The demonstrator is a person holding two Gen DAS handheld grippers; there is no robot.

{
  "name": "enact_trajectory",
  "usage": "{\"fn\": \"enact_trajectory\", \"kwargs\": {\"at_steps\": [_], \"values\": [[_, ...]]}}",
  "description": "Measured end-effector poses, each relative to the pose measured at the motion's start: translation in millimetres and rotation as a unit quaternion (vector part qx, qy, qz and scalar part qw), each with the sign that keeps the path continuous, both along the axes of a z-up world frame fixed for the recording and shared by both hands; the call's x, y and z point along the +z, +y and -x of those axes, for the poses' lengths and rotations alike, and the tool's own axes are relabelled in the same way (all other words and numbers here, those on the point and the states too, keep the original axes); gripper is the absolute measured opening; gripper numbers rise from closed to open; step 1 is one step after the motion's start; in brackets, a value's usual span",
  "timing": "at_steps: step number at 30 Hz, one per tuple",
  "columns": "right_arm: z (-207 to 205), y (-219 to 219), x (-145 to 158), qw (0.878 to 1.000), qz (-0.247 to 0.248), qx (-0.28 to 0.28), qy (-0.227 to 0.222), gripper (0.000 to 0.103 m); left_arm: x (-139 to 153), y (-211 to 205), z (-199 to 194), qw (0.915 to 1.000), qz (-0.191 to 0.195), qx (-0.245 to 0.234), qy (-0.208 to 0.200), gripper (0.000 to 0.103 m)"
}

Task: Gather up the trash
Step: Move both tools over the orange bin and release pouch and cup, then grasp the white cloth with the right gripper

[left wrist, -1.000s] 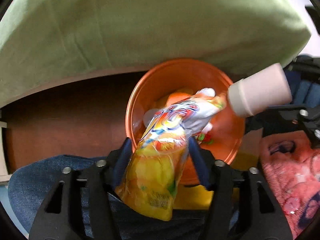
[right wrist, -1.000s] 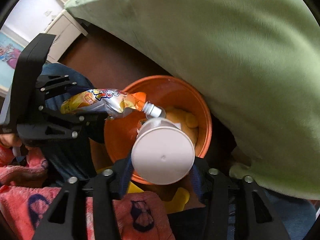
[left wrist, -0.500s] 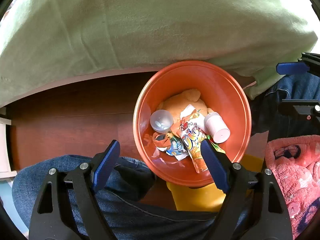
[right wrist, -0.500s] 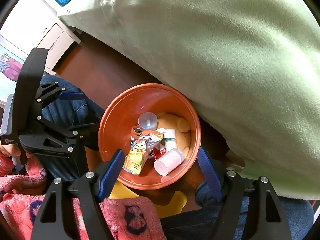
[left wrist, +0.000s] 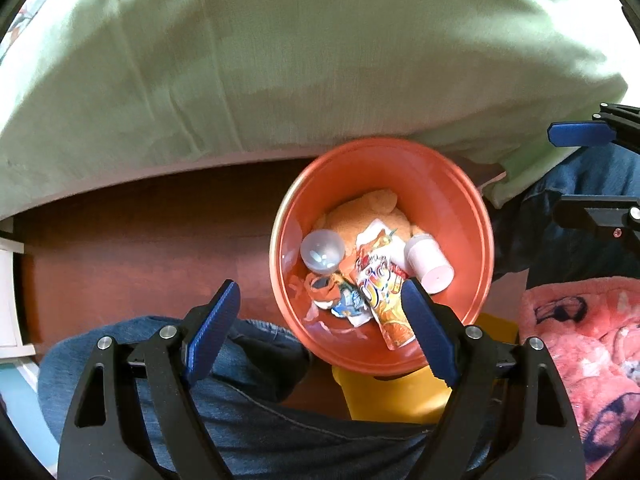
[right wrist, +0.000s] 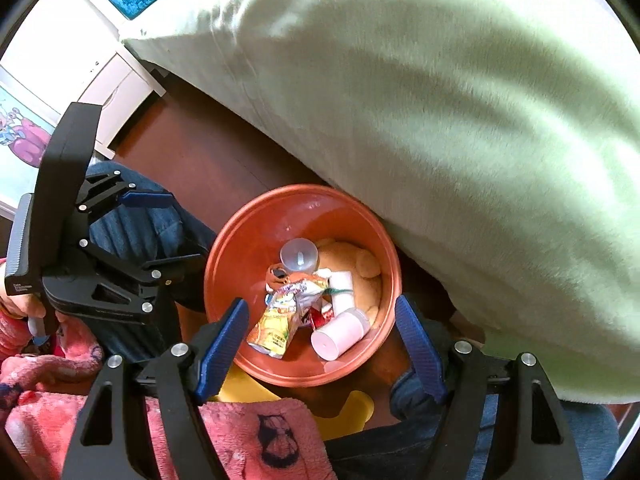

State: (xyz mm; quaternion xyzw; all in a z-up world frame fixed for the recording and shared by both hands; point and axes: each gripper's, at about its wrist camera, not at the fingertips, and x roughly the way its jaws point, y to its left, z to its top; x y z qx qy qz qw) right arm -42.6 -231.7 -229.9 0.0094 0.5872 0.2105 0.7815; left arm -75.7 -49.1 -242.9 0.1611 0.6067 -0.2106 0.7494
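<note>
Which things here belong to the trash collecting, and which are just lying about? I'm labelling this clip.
Part of the job:
- orange bin
- juice pouch, in the bin
- white bottle, in the bin
- clear plastic cup, in the bin
- torn wrappers, in the bin

Lying about:
- green bedding
- pink blanket
- yellow object under the bin

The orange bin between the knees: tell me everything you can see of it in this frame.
The orange bin is round, smooth and glossy, plastic by the look, standing upright and open on the dark wooden floor, against the edge of the green blanket. Inside lie a juice pouch, a white bottle on its side, a clear dome lid, torn wrappers and something soft and orange. Nothing grips it; both grippers are above it, open.
</note>
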Motion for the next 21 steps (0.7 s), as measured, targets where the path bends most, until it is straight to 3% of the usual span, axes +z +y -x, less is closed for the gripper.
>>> {"fn": "enact_trajectory", "kwargs": {"at_steps": [6, 10, 12, 16, 18, 21], "values": [[-16.5, -8.6, 72.7, 0.996, -0.027, -0.01, -0.09, 0.08, 59.5, 0.8, -14.6, 0.9969, 0.039, 0.011, -0.068, 0.081], [-49.3, -22.6, 117.0, 0.987, -0.023, -0.035, -0.153, 0.083, 97.0, 0.0, -31.6, 0.991, 0.056, 0.02, -0.12, 0.081], [-70.3, -26.7, 129.0, 0.985, -0.02, -0.043, -0.168, 0.083, 108.8, 0.1, -40.8, 0.9881, 0.061, 0.027, -0.139, 0.088], [-122.3, -29.9, 143.7, 0.98, -0.008, -0.062, -0.191, 0.083, 124.8, -3.1, -61.3, 0.9833, 0.075, 0.039, -0.161, 0.088], [-156.1, -29.8, 147.7, 0.977, 0.004, -0.074, -0.202, 0.089, 129.0, -4.2, -69.3, 0.9817, 0.076, 0.044, -0.169, 0.088], [-218.1, -32.5, 148.1, 0.977, -0.006, -0.104, -0.188, 0.091, 134.2, -6.4, -82.5, 0.9809, 0.083, 0.048, -0.169, 0.088]]}}
